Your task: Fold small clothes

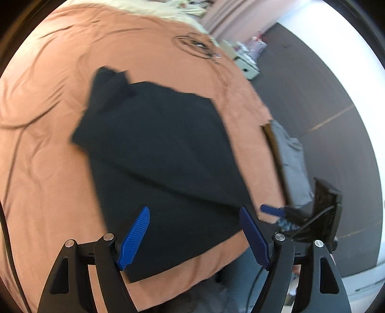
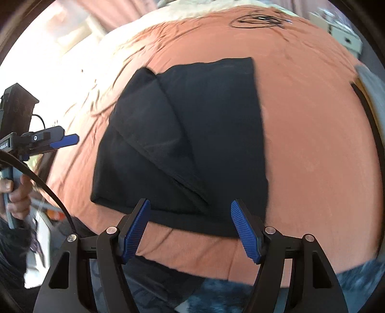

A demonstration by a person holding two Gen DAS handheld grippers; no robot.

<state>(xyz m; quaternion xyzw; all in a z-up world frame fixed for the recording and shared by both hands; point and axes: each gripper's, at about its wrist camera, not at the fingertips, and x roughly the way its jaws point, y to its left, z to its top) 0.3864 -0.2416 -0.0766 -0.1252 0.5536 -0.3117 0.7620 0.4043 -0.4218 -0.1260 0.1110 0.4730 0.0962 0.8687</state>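
Note:
A black garment (image 1: 163, 149) lies partly folded on the orange bedcover (image 1: 48, 168). My left gripper (image 1: 194, 237) hovers open over the garment's near edge, with nothing between its blue pads. In the right wrist view the same garment (image 2: 192, 134) shows a flap folded diagonally over its left half. My right gripper (image 2: 191, 226) stands open just above the garment's near hem, and its pads touch no cloth. The right gripper's blue fingertip (image 1: 272, 210) shows at the bed's right edge. A hand (image 2: 16, 192) holds the left gripper at the far left, one blue finger (image 2: 67, 140) in view.
The orange bedcover (image 2: 312, 144) bears a dark round print (image 2: 259, 20) at its far end. A grey cloth (image 1: 291, 163) hangs off the bed's right side over dark floor (image 1: 312, 84). Boxes (image 1: 247, 65) stand by a pink curtain (image 1: 231, 16). A black cable (image 2: 48, 187) trails at left.

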